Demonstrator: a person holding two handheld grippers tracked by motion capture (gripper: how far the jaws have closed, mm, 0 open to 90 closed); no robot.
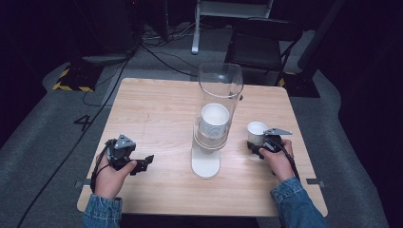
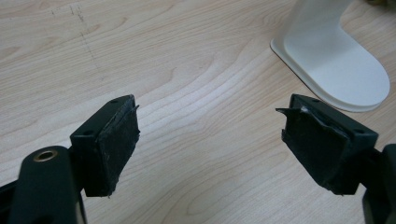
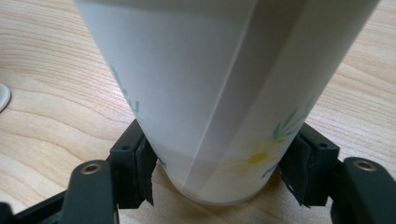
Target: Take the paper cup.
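A white paper cup (image 1: pixel 256 129) with a flower print (image 3: pixel 210 84) stands upright on the wooden table (image 1: pixel 157 114), right of centre. My right gripper (image 1: pixel 257 144) (image 3: pixel 217 172) is shut on its base, one pad pressing each side. At the table's middle stands a clear tube dispenser (image 1: pixel 220 95) on a white foot (image 1: pixel 206 164) (image 2: pixel 336 65), with stacked white cups (image 1: pixel 215 118) inside. My left gripper (image 1: pixel 146 161) (image 2: pixel 210 135) rests low over the table at the left, open, with bare wood between its pads.
Beyond the table's far edge stand a black chair (image 1: pixel 259 45) and a white stand leg (image 1: pixel 196 28). Cables (image 1: pixel 161 57) run over the grey floor. Yellow-black tape (image 1: pixel 71 78) marks the floor at the far left.
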